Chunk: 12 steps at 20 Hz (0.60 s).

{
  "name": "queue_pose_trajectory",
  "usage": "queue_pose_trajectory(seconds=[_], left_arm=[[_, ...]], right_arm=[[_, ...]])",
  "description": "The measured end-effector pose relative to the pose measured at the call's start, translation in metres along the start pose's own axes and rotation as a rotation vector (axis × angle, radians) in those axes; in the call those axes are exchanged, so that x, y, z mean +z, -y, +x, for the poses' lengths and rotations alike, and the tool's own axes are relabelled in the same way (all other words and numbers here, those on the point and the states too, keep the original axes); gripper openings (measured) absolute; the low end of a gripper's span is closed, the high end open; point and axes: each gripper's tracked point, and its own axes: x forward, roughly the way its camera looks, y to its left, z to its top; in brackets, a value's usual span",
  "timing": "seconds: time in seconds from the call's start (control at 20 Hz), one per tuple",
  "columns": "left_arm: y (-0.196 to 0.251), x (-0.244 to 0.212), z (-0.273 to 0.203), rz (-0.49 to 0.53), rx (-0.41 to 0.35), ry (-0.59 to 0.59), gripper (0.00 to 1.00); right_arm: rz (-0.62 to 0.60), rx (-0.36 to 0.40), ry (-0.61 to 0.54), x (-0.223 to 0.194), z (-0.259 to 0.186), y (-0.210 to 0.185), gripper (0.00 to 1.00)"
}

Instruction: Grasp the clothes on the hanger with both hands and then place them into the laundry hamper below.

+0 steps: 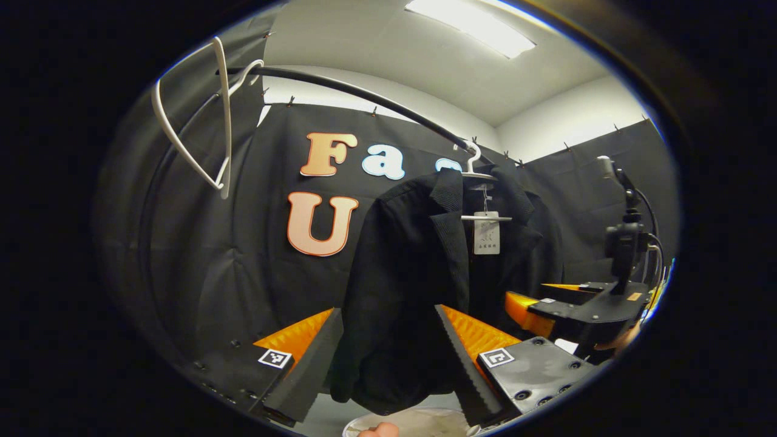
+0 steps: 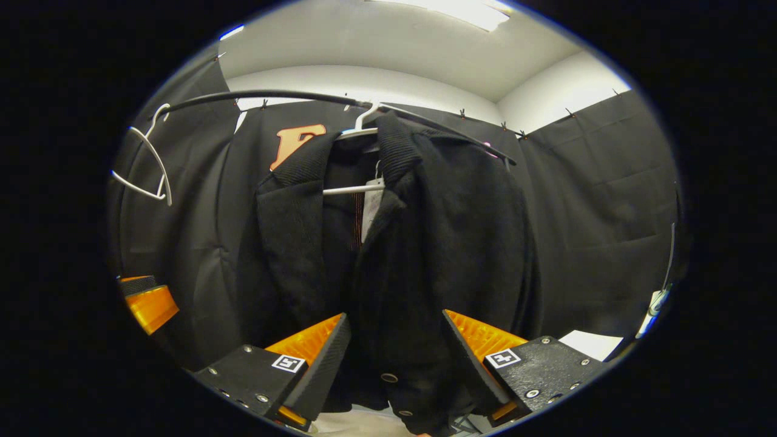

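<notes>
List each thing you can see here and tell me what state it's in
Black jacket: hanging on its white hanger, front open.
Spare hanger: bare, on the rail.
Left gripper: open, jacket hem between its fingers.
Right gripper: open, jacket front between its fingers.

Both views face the jacket [image 1: 413, 285] closely from below.

The black jacket [image 1: 413, 285] hangs from a white hanger [image 1: 479, 176] on the curved black rail [image 1: 364, 97] and blocks the way straight ahead of both sets of spread fingers [image 1: 303, 364], its cloth lying in the gap between them. An empty hanger [image 1: 200, 121] dangles farther along the rail, with open room between it and the jacket. The right gripper [image 1: 583, 309] crowds the jacket's far side. Black cloth walls [image 2: 595, 212] close in behind.
</notes>
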Motion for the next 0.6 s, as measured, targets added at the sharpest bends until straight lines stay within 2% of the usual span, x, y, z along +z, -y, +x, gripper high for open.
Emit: queue_pose_trajectory(seconds=[0.05, 0.1, 0.15, 0.2, 0.35, 0.5, 0.6], left_arm=[[-0.001, 0.001, 0.001, 0.011, 0.002, 0.011, 0.96], [-0.003, 0.004, 0.003, 0.022, 0.009, 0.024, 0.93], [-0.004, 0.005, 0.004, 0.030, 0.017, 0.033, 1.00], [-0.002, 0.003, 0.004, 0.030, 0.020, 0.028, 0.97], [0.004, -0.002, -0.003, -0.005, 0.010, 0.004, 0.96], [0.006, -0.003, -0.012, -0.040, 0.001, -0.005, 0.96], [0.016, -0.002, -0.017, -0.053, -0.050, 0.004, 0.93]], right_arm=[[0.001, -0.005, -0.011, -0.004, 0.012, -0.002, 0.92], [0.001, -0.022, -0.020, -0.007, 0.025, 0.000, 0.93], [-0.003, -0.055, -0.031, -0.012, 0.038, 0.006, 0.92], [-0.012, -0.092, -0.049, -0.018, 0.047, 0.017, 0.92], [-0.019, -0.210, -0.063, -0.024, 0.059, 0.056, 0.92], [-0.052, -0.231, -0.066, -0.025, 0.060, 0.076, 0.93], [-0.067, -0.212, -0.057, -0.023, 0.056, 0.082, 0.66]])
